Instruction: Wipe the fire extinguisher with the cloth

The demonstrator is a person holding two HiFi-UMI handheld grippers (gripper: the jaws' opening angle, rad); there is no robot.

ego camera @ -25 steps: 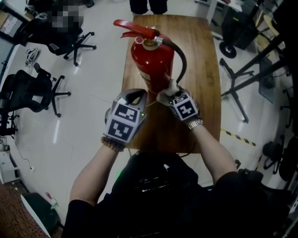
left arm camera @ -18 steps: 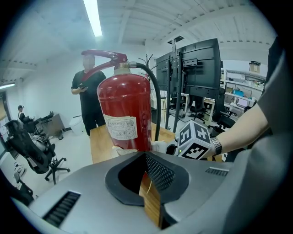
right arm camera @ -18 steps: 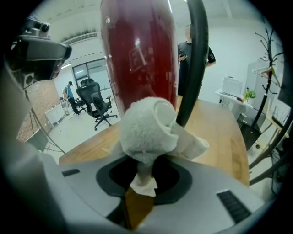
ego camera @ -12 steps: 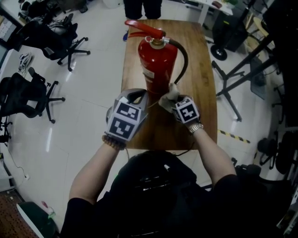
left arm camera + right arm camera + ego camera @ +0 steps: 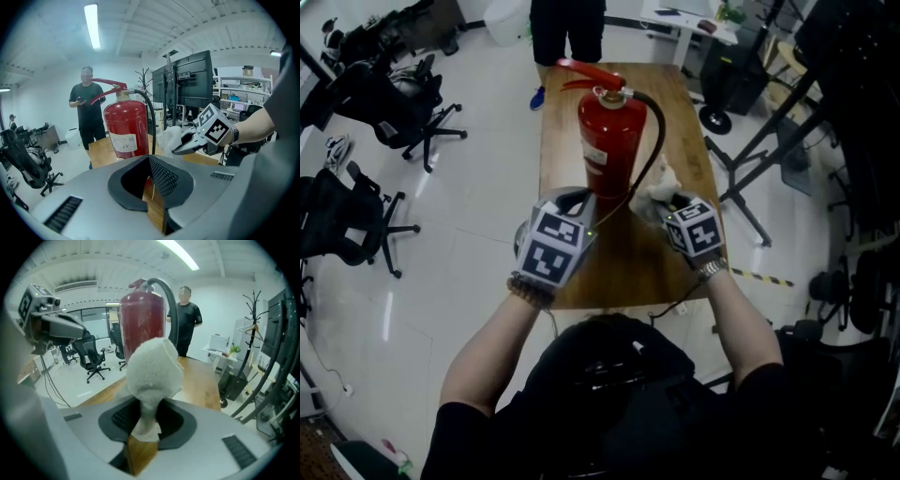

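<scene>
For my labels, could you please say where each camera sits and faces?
Head view: on the head, steeply down at table and extinguisher; forearms, left gripper and right gripper show.
Left gripper view: on that gripper, along its shut fingers toward the extinguisher; right gripper shows.
Right gripper view: on that gripper, past its gripped cloth toward the extinguisher; left gripper shows.
Shared: extinguisher in all; standing person in both gripper views.

Black short-sleeved top (image 5: 478, 431), bead bracelet (image 5: 528, 291) — left wrist, metal watch (image 5: 711, 270) — right wrist
</scene>
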